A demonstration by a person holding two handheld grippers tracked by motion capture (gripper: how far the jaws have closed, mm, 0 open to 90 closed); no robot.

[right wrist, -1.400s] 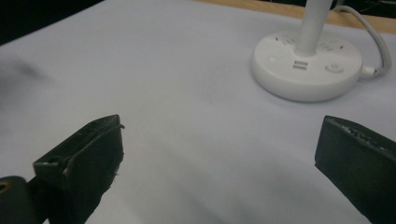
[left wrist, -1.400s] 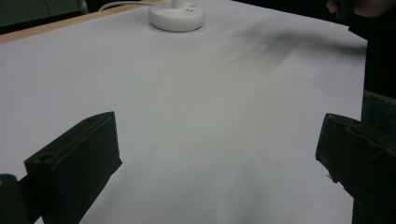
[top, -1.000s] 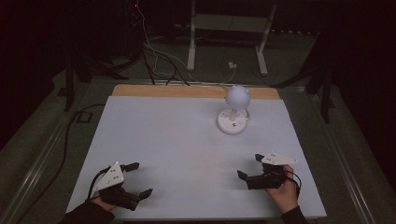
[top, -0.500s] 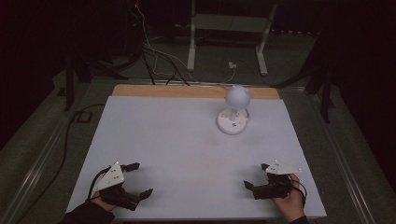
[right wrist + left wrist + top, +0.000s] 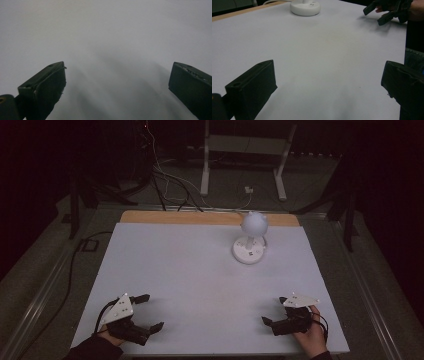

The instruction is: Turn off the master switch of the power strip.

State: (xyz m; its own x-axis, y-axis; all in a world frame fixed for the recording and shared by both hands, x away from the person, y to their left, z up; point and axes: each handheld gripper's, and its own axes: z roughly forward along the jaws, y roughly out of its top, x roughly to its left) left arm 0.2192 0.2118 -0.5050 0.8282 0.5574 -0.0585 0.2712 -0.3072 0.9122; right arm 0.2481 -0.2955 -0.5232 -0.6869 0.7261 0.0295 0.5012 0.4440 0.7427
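Left gripper [image 5: 151,311] sits at near-left corner of white table [image 5: 190,270], held in person's left hand [image 5: 111,336]; jaws spread wide, nothing btwn them, just bare tabletop in left gripper view; right gripper [image 5: 274,311] at near-right, in right hand [image 5: 312,337], jaws also wide apart & empty, pointing left across table; its own view shows blank white surface btwn the jaws; small white lamp [image 5: 250,240] w/ round head on disc base stands far, right of centre, well apart from both grippers.
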